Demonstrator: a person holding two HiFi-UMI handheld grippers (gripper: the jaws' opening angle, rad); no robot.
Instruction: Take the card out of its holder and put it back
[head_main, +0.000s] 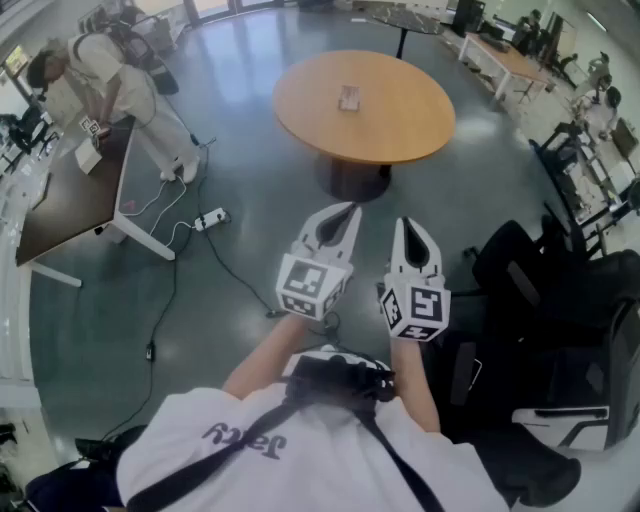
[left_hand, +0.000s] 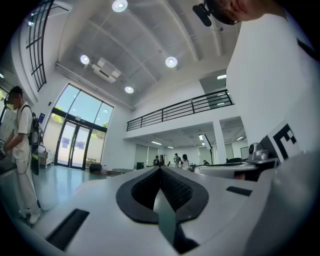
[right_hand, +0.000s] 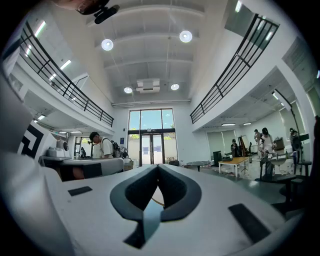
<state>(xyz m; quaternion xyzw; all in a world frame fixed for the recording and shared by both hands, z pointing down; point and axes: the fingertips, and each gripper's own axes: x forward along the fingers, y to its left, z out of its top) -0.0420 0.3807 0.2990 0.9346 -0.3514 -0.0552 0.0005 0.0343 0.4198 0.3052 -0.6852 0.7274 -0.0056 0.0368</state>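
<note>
My left gripper (head_main: 343, 212) and right gripper (head_main: 411, 230) both have their jaws pressed together with nothing in either, side by side over the floor just short of the round table (head_main: 400, 125). The small flat thing near the table's middle I take for the card holder (head_main: 349, 97), well apart from both. I'd step up to the table first, open 1 gripper to steady the holder, then pinch the card's edge with the other.

My right gripper (right_hand: 158, 166): jaws closed tip to tip, nothing between them.
At my left: left gripper (right_hand: 100, 165), just beside mine.
Straight ahead: glass doors (right_hand: 150, 142), far across the hall.
Left of the doors: person with backpack (right_hand: 104, 146), standing.
Right side: wooden table (right_hand: 235, 161), people (right_hand: 263, 140) near it.
</note>
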